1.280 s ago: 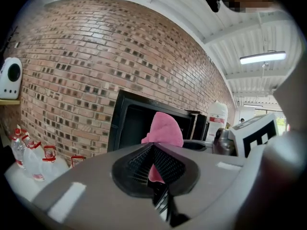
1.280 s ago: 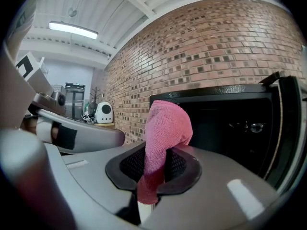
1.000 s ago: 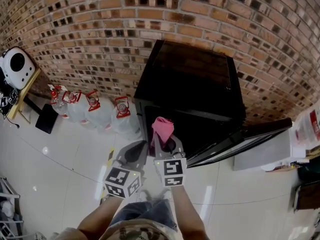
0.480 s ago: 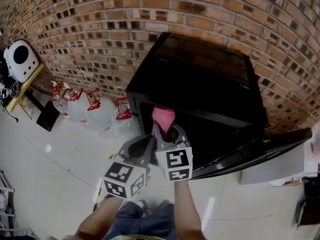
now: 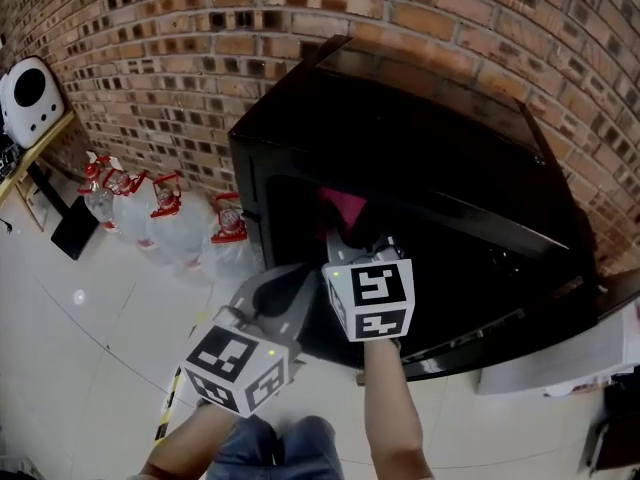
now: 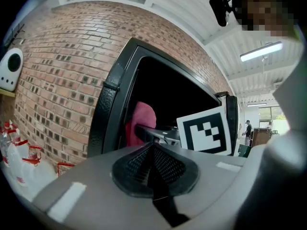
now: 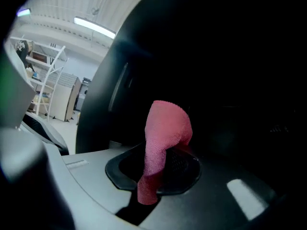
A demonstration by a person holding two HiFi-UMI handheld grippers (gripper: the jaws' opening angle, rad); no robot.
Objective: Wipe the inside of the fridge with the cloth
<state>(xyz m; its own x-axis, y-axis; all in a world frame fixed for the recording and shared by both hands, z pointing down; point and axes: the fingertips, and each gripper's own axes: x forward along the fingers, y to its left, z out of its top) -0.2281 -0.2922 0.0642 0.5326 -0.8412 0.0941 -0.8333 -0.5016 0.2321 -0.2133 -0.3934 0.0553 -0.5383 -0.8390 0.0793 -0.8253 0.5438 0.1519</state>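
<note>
The right tool [image 5: 352, 236], clenched on the pink cloth [image 5: 343, 206], is nearer: the dark interior of the fridge [image 5: 400, 118] lies at its twelve o'clock. The left tool [image 5: 272, 298], clenched empty, hangs at seven o'clock.

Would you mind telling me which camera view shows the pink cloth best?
The right gripper view: the cloth stands large, clamped in the right claw. The head view shows only its top inside the fridge; the left gripper view shows a small part.

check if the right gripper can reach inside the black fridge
Likely yes: the black fridge stands open, the right gripper, shut on the pink cloth, sits at its opening, nothing visibly blocking.
</note>
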